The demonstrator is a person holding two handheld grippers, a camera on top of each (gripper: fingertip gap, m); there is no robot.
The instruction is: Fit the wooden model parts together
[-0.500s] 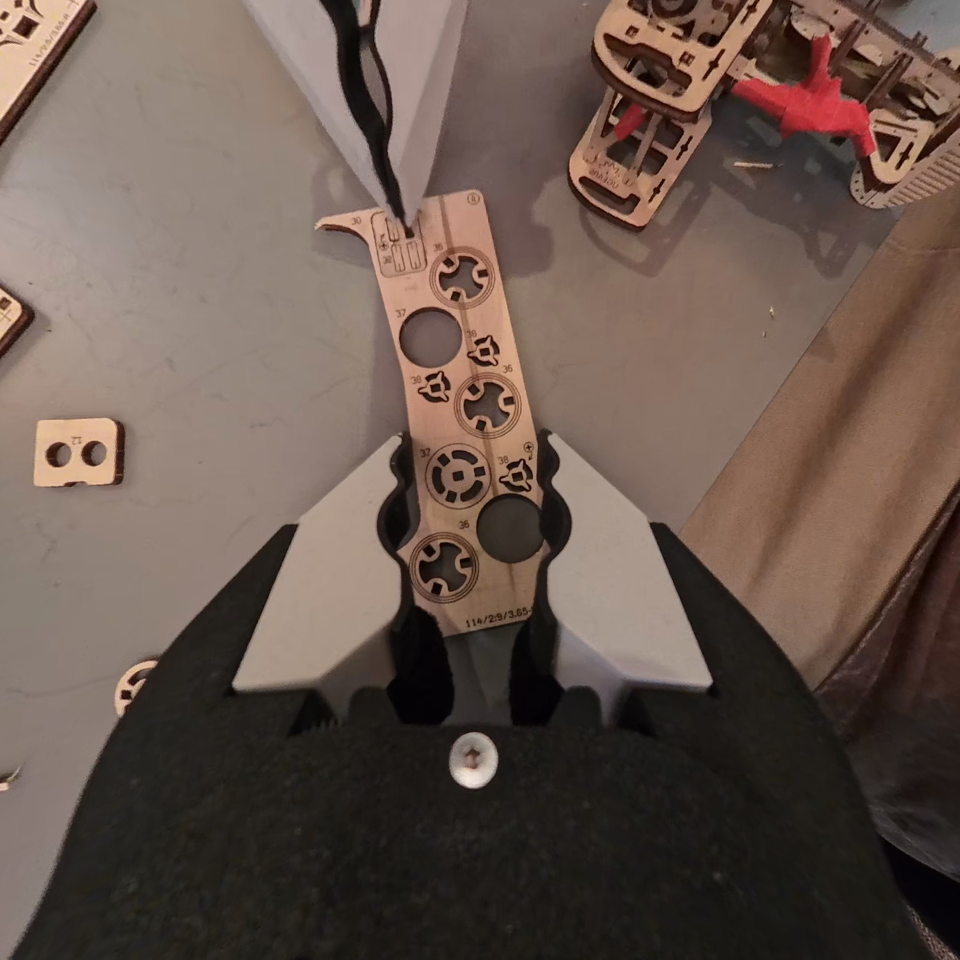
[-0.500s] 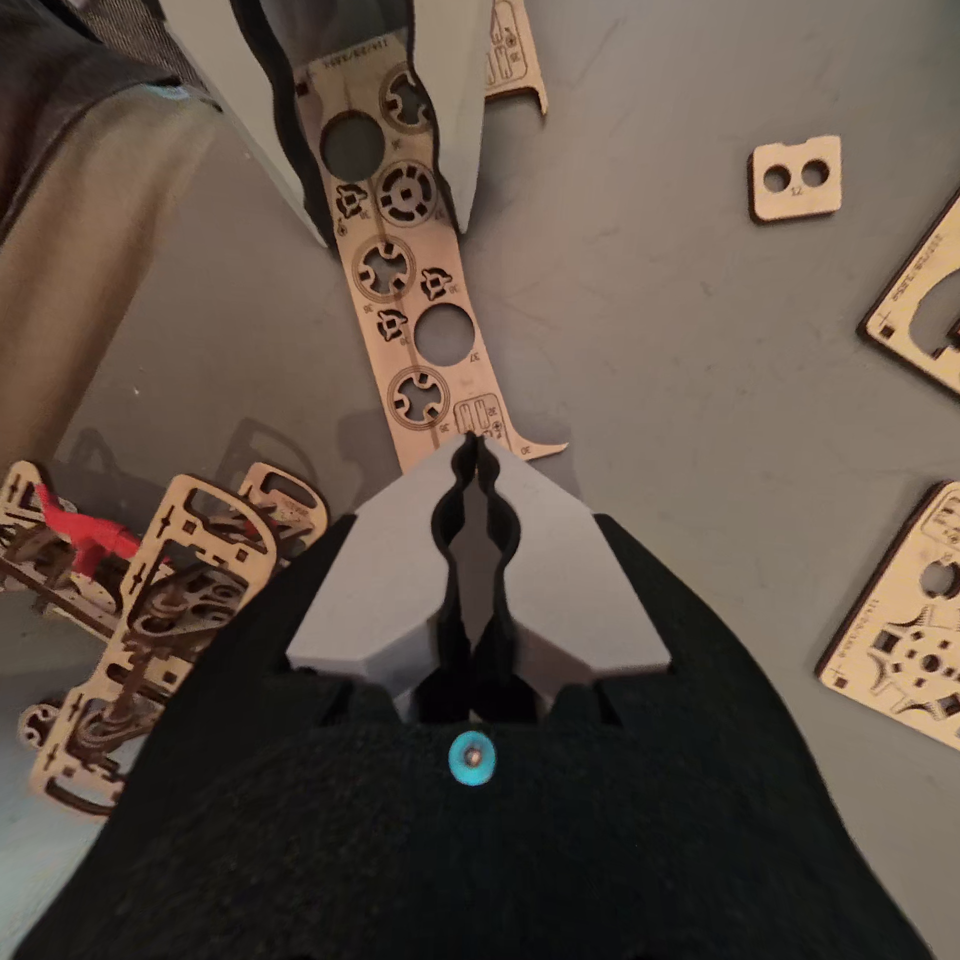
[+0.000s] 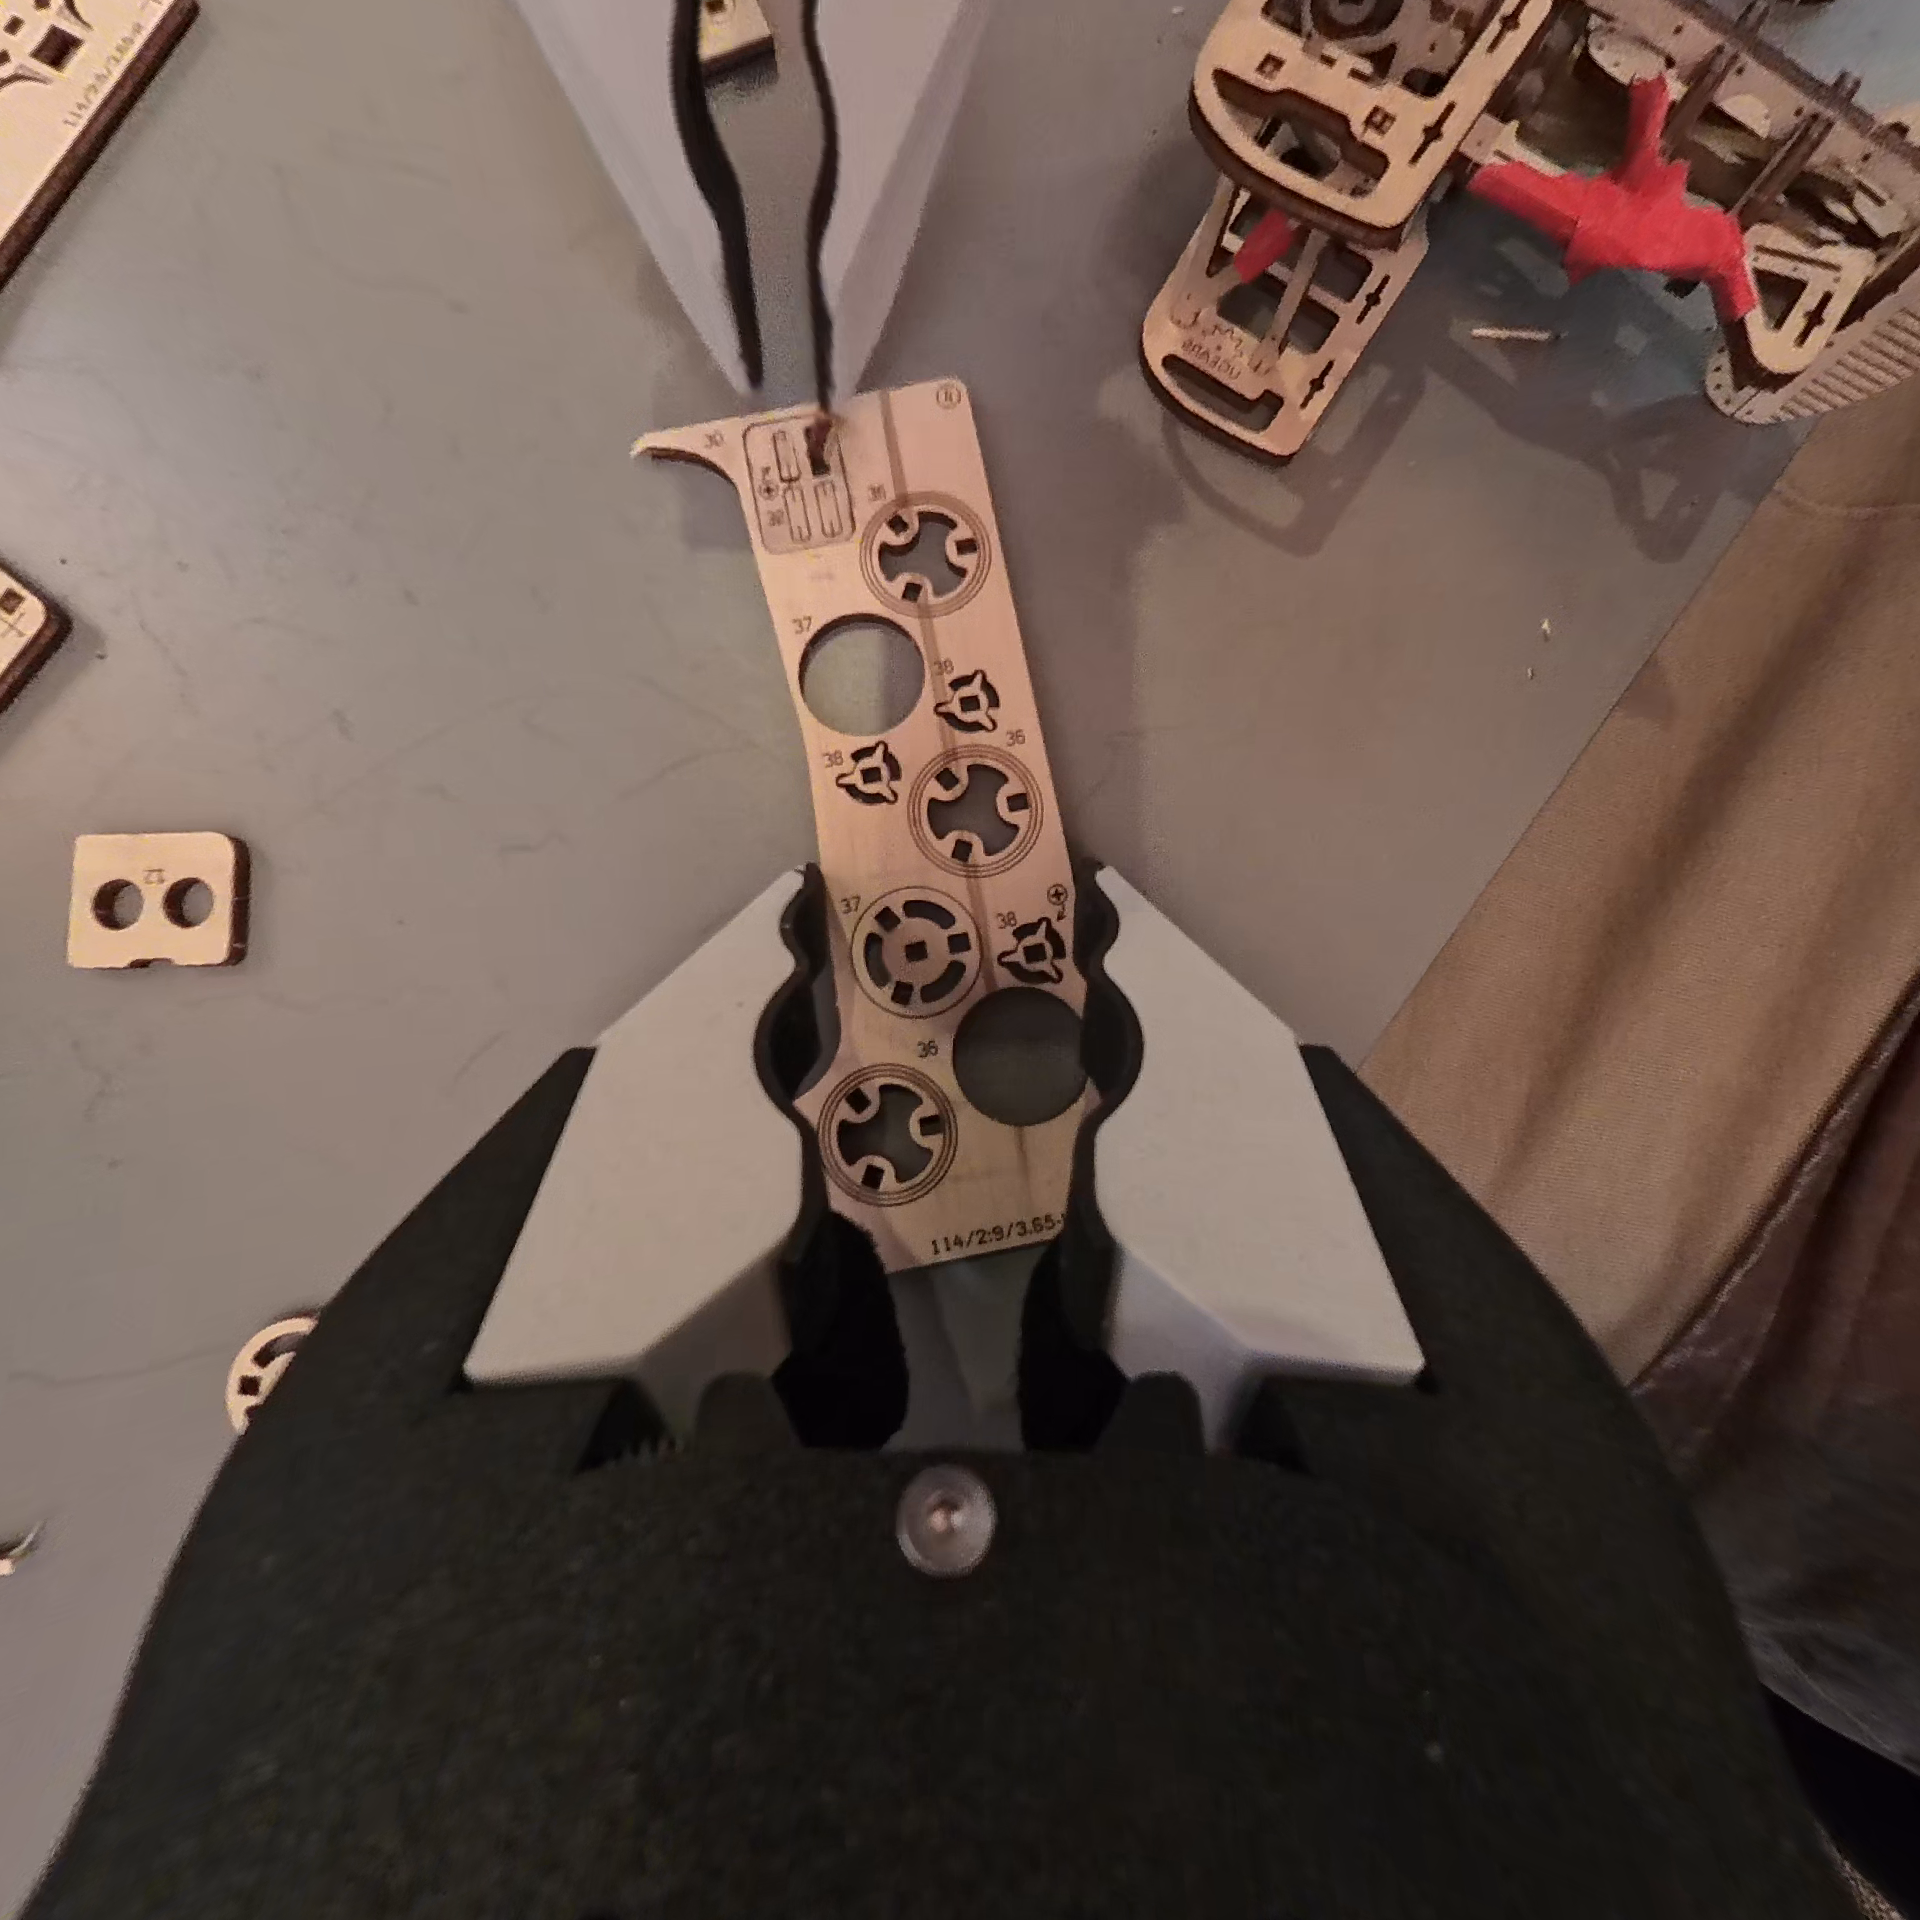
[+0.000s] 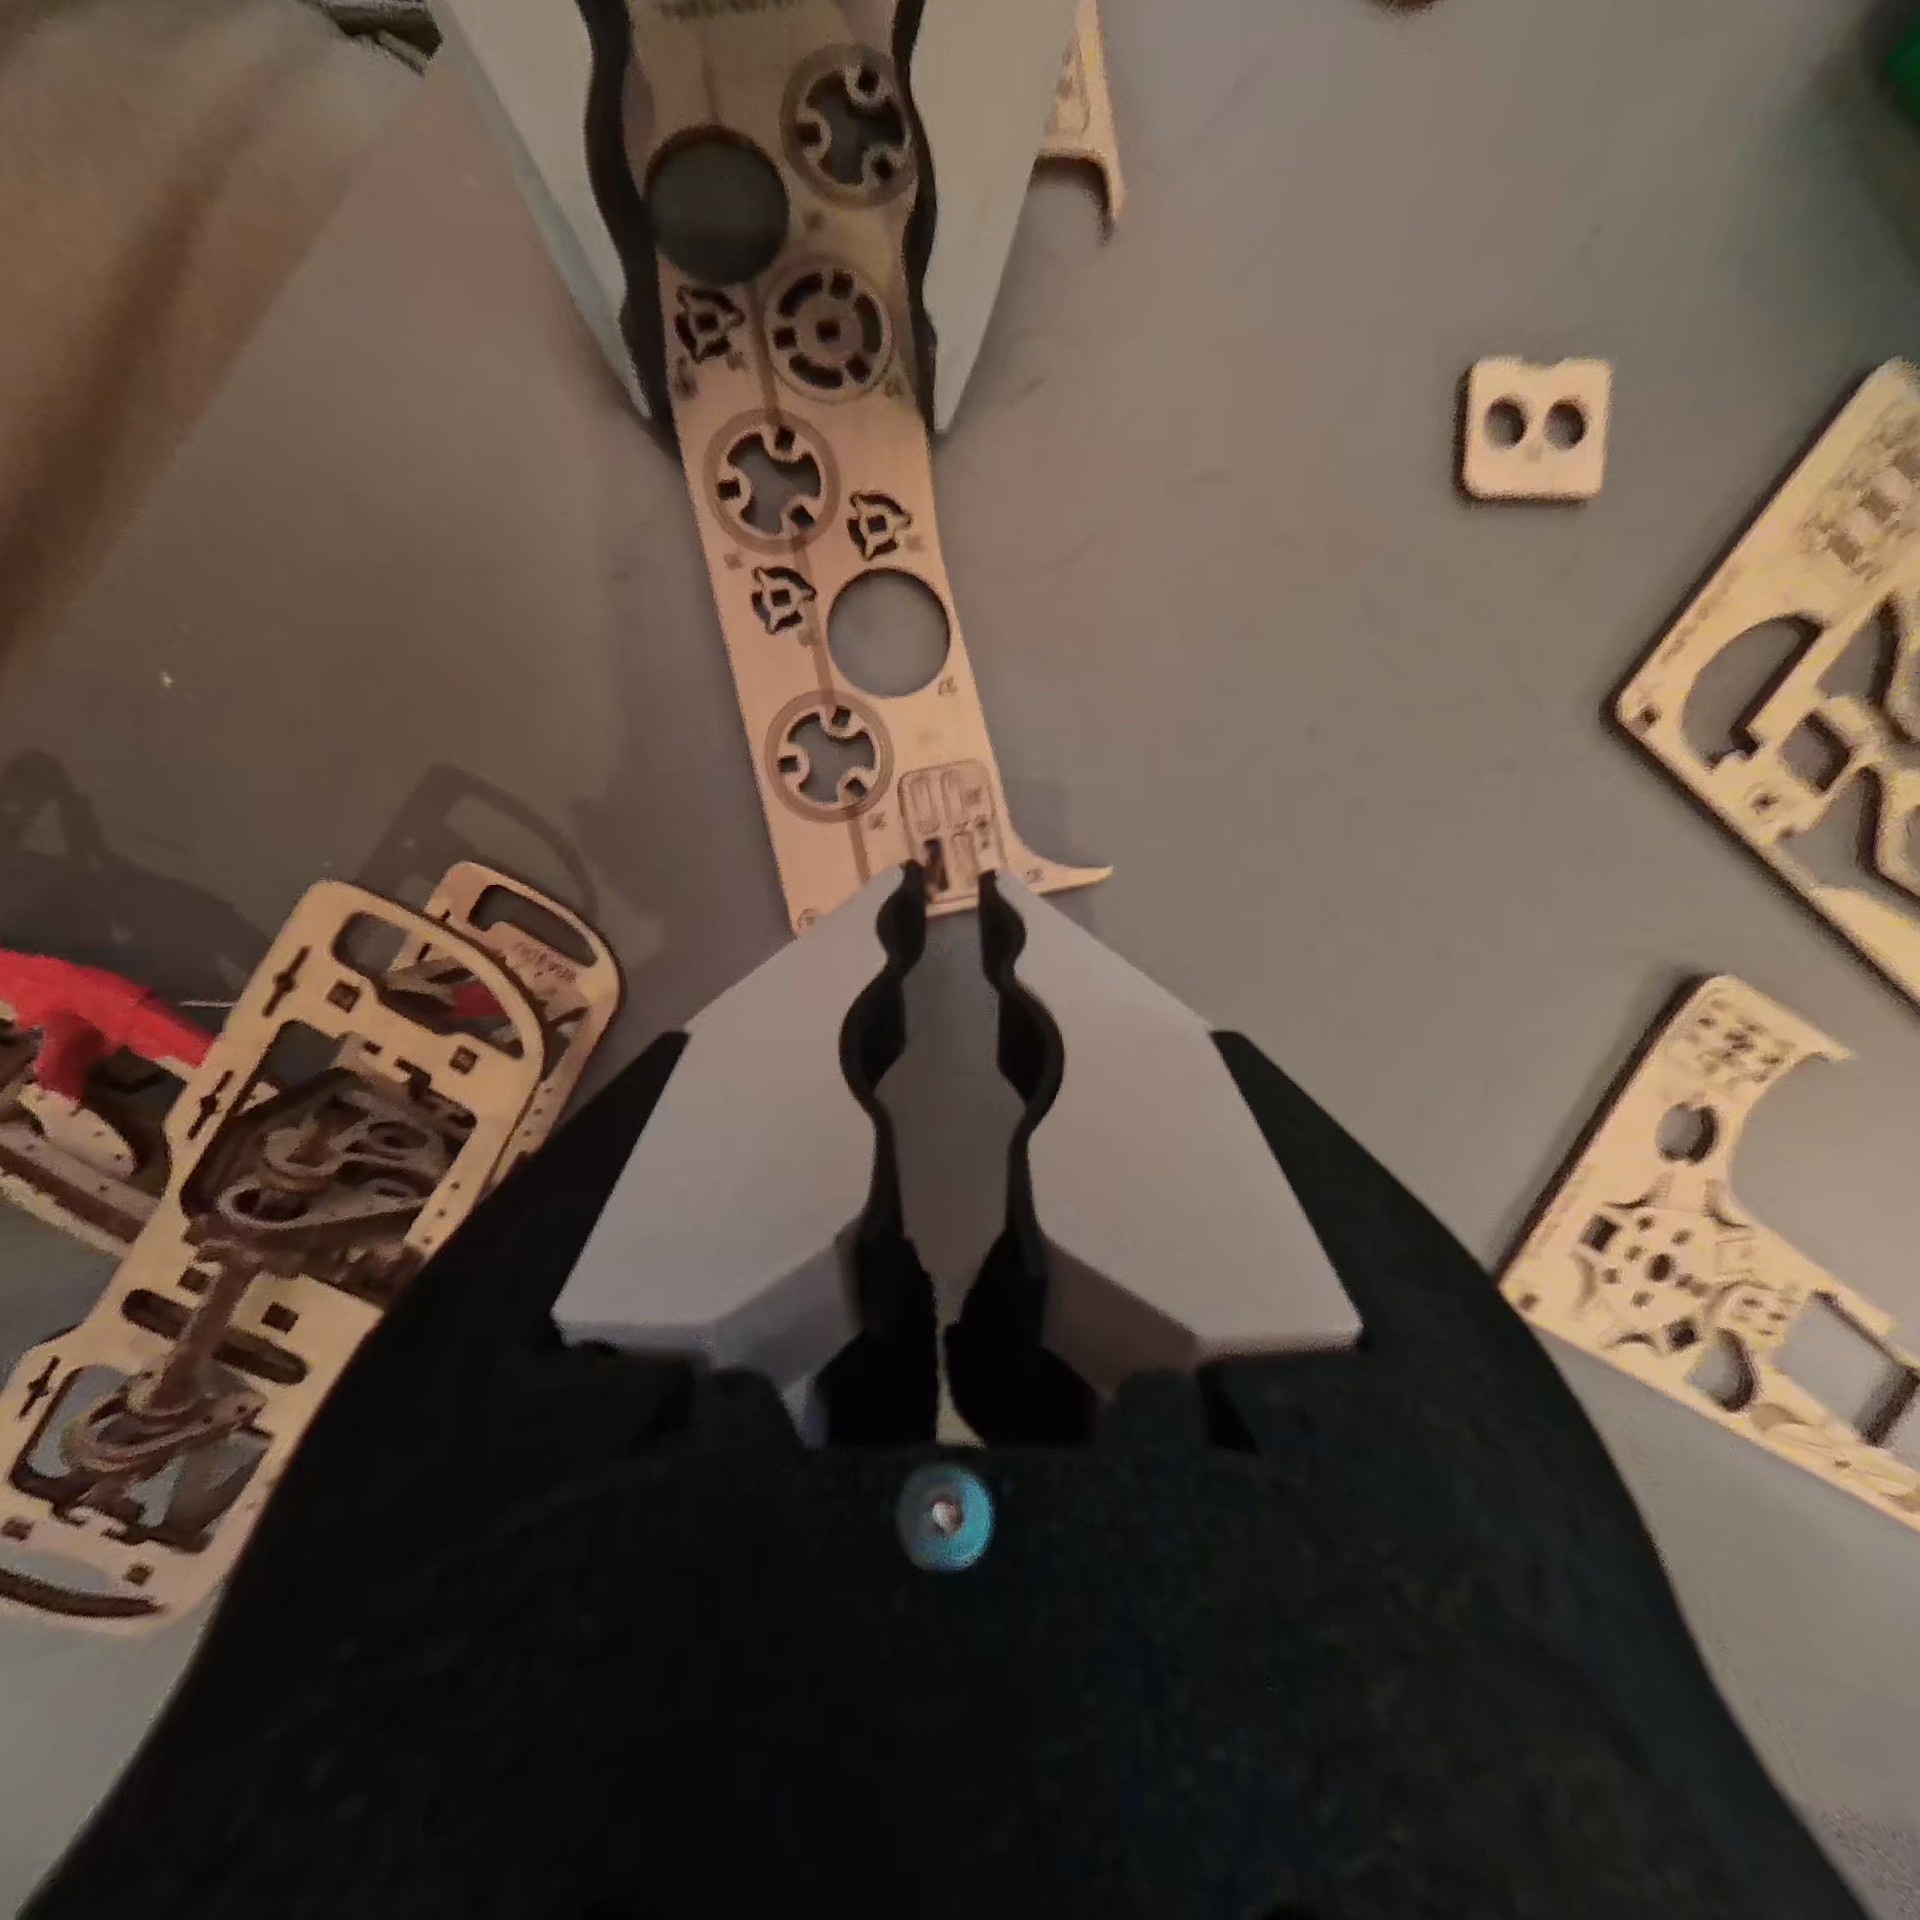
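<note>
Grey table [image 3: 364, 520], parts scattered. Largest item: half-built wooden model [image 3: 1455, 208] with a red piece, far right in the left wrist view, well clear of both grippers. Cut-out sheets [image 4: 1766, 675] lie off to the side; a small two-hole plate [image 3: 156, 902] sits apart. The task's thing, a long wooden parts strip [image 3: 914, 790], is clamped edge to edge at its near end by the left gripper [image 3: 945, 894], the far end sticking out over the table. Right gripper [image 4: 951, 883] sits at that far end with jaws parted by a narrow gap, tips at the small slotted pieces [image 3: 805, 483]; nothing gripped. Risks, as I judge them: thin strip could flex or snap if the right tips press hard so far from the clamp; a freed piece is tiny, could drop and get lost among the scraps; strip may pivot in the edge grip.
</note>
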